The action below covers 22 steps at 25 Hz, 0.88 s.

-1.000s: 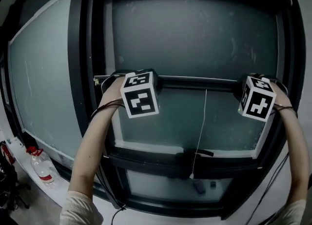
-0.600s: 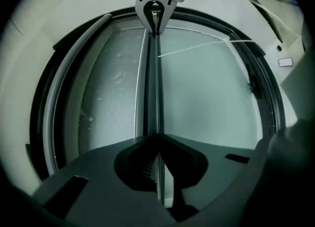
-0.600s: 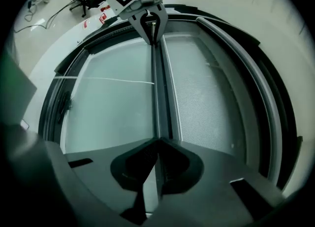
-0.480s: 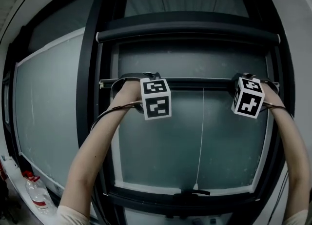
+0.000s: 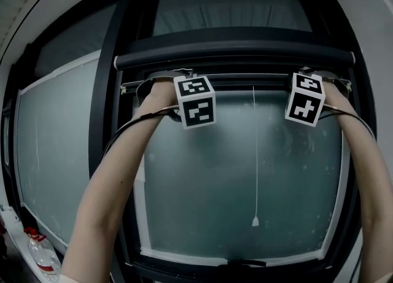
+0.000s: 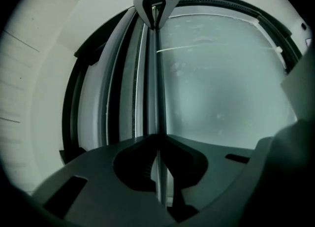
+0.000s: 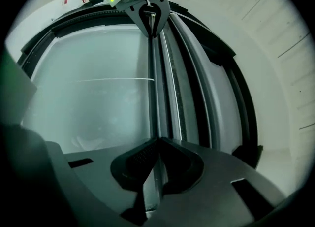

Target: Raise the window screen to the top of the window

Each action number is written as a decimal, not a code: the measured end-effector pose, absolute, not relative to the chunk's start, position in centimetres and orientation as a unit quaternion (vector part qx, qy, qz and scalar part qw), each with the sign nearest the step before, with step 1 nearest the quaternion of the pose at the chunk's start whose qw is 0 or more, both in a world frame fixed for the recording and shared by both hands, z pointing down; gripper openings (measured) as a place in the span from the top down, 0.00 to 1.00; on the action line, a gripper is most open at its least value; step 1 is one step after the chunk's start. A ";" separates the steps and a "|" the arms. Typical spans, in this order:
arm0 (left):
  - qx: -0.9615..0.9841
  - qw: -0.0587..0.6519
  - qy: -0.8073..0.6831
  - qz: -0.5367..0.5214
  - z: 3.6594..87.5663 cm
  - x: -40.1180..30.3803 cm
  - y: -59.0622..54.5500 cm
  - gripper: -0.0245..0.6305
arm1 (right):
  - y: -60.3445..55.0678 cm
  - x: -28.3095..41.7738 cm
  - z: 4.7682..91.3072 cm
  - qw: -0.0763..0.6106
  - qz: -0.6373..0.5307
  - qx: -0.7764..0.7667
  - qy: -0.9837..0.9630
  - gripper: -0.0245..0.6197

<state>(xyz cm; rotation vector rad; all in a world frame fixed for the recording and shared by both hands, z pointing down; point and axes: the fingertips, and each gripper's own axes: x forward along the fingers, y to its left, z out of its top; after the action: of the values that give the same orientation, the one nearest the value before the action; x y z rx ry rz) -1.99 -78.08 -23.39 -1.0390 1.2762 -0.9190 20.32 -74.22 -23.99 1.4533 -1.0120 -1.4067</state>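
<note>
Near the window top, left gripper (image 6: 158,145) and right gripper (image 7: 157,147) each pinch the screen bar (image 5: 245,79), just under the roller tube (image 5: 233,51). Looks like the final lift; next move needs a short, even push up.

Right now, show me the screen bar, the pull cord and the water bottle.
screen bar (image 5: 252,80), head view, its middle stretch.
pull cord (image 5: 255,221), head view, its bottom weight.
water bottle (image 5: 42,255), head view, its clear body.

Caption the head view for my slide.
Left gripper and right gripper clamp the screen bar just below the top rail.
</note>
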 end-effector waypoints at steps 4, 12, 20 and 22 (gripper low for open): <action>-0.414 0.593 0.568 -0.393 -26.2 -2.0 -78.1 0.93 | -74.2 20.2 -26.7 0.410 -0.571 0.596 -0.388 0.93; -0.407 0.601 0.582 -0.367 -29.1 -2.0 -78.1 0.93 | -74.2 20.3 -29.8 0.378 -0.584 0.611 -0.377 0.93; -0.411 0.591 0.575 -0.390 -29.3 -1.9 -78.2 0.93 | -74.4 20.3 -29.9 0.392 -0.579 0.613 -0.368 0.93; -0.417 0.598 0.587 -0.352 -29.6 -2.0 -77.6 0.93 | -73.6 20.1 -30.2 0.348 -0.582 0.631 -0.378 0.92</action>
<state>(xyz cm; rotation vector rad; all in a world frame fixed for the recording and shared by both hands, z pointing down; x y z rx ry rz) -1.96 -77.62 -29.56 -0.9664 1.3615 -0.8171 20.08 -73.64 -30.18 1.6363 -0.9791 -1.5090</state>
